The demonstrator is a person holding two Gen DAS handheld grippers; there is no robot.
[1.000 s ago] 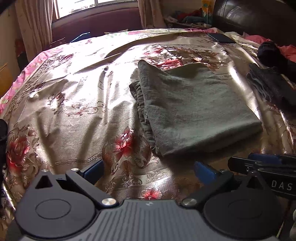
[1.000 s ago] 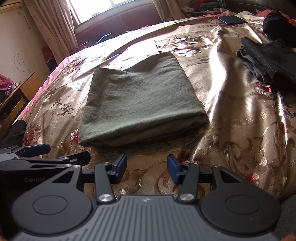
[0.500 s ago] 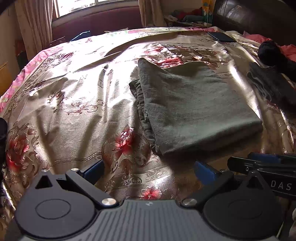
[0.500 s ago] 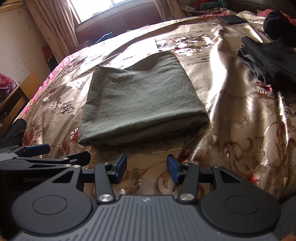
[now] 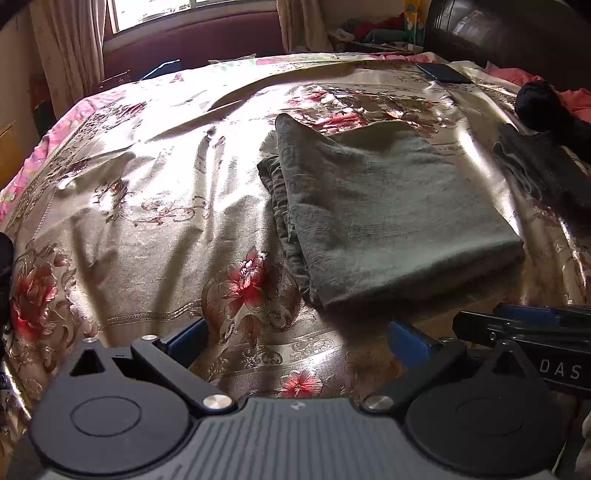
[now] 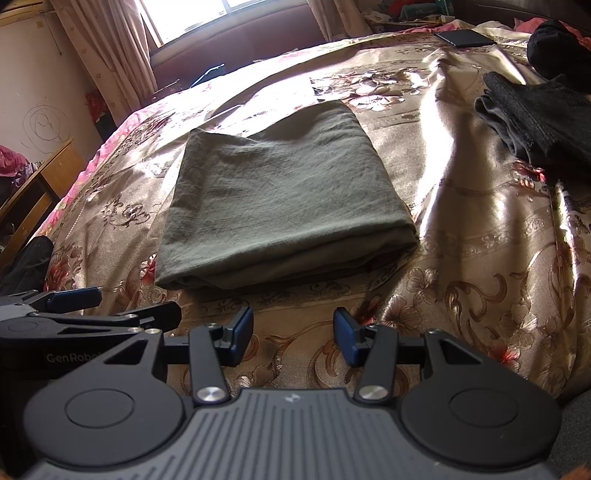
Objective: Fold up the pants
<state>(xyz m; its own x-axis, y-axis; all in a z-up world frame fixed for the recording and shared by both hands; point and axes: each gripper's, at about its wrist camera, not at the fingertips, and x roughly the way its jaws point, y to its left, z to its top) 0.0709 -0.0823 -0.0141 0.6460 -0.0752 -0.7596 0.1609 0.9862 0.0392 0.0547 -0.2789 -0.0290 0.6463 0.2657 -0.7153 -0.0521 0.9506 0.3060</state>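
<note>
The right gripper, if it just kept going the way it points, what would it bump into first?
Probably the flowered bedspread just ahead of the right gripper, whose open jaws hold nothing. The folded green pants lie a little farther on; depth is hard to judge.

A bedroom in a home is shown. Most of both views is taken up by a bed (image 6: pixel 480 229) covered with a shiny gold bedspread (image 5: pixel 155 206) printed with red flowers. A window (image 6: pixel 192 14) hung with beige curtains (image 6: pixel 107 48) is seen behind it, above a dark red panel. A wooden piece of furniture (image 6: pixel 40 184) is placed beside the bed. Folded pants (image 6: pixel 284 195) and dark clothes (image 6: pixel 535 114) are laid on the bedspread, and a phone (image 6: pixel 463 37) is left near its far edge.
</note>
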